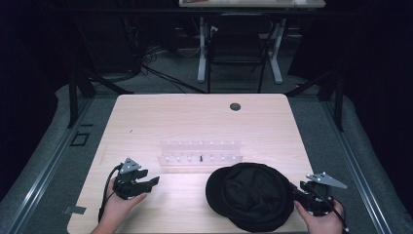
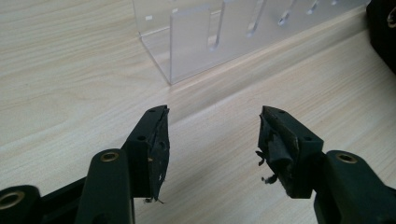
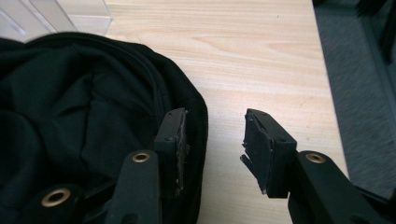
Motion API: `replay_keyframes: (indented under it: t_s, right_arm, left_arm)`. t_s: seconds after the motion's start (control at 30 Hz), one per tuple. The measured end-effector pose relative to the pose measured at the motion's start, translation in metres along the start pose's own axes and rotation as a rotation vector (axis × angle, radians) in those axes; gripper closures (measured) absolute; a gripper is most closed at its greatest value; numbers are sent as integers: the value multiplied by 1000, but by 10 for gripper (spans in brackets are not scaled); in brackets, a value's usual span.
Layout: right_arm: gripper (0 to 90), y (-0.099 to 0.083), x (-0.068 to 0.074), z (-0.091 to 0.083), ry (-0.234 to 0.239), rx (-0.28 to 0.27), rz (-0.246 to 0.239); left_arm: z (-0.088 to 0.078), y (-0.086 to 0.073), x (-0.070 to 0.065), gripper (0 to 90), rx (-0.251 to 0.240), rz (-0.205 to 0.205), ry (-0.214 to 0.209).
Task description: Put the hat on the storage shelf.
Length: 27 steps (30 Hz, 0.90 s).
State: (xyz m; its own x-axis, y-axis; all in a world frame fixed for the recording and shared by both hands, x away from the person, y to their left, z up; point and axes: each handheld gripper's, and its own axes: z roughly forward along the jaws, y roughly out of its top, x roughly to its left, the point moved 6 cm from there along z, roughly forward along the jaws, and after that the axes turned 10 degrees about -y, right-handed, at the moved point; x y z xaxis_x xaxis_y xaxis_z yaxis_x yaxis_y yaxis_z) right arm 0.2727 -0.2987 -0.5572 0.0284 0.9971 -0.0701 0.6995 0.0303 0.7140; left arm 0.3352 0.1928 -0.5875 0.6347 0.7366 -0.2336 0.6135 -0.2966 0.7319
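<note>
**Grippers poised at a black cap beside a clear rack**

Placement of the soft black fabric cap (image 1: 248, 195) on the near right part of the pale wooden table (image 1: 195, 117) puts it within reach of the right gripper (image 1: 298, 191), directly in front of the clear acrylic rack with a row of pegs (image 1: 199, 156). The cap lies crown-up on the wood, its rim close to the rack's front edge, probably so that it can be lifted toward the pegs. In the right gripper view the right gripper (image 3: 215, 144) stands wide open, one jaw over the cap's rim (image 3: 198, 116) and the other over bare wood; it grips nothing yet. The left gripper (image 1: 148, 181), held low by a hand resting on the table, points toward the rack's left end. In the left gripper view the left gripper (image 2: 212, 140) is likewise wide open and empty, the rack's corner (image 2: 187, 42) ahead.
</note>
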Motion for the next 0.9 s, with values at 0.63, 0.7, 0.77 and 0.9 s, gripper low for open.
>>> replay_keyframes:
  t_s: [0.63, 0.7, 0.77, 0.9]
  right_arm:
    - [676, 10, -10, -4, 27, 107, 93]
    - [694, 12, -11, -5, 29, 127, 100]
    - [707, 15, -12, -6, 40, 139, 108]
    - [722, 20, -15, -11, 54, 170, 109]
  left_arm:
    - [-7, -1, -4, 472, -5, 7, -1]
    - [-7, -2, -4, 472, 5, 7, -2]
    - [-7, -2, -4, 472, 10, 8, 3]
    - [-6, -2, -5, 472, 7, 10, 3]
